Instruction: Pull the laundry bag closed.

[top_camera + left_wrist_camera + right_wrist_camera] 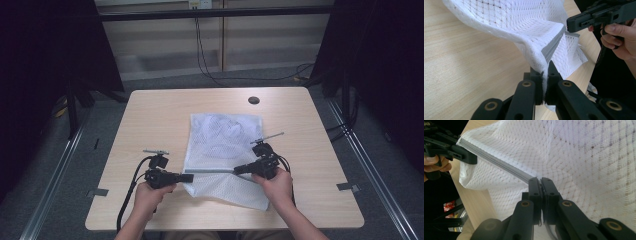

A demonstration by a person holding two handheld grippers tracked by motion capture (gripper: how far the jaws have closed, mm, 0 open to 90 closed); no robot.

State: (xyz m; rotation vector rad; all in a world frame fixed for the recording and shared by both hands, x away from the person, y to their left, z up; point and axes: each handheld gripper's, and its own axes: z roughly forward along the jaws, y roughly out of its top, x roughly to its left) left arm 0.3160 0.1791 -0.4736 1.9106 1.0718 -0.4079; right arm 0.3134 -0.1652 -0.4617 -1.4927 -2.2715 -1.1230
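The soft white net bag [220,150] full of tiny holes lies on the smooth pale wooden table [150,120]. The left gripper [187,177] and the right gripper [237,170] are each pinched tight on its grey zip strip [212,170].

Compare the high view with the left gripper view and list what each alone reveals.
High view alone: the whole table, a dark round spot near its far edge, and both forearms. Left gripper view alone: the left claw pinched shut on the mesh bag, seen close up. Both: the bag's grey strip stretched to the right claw.
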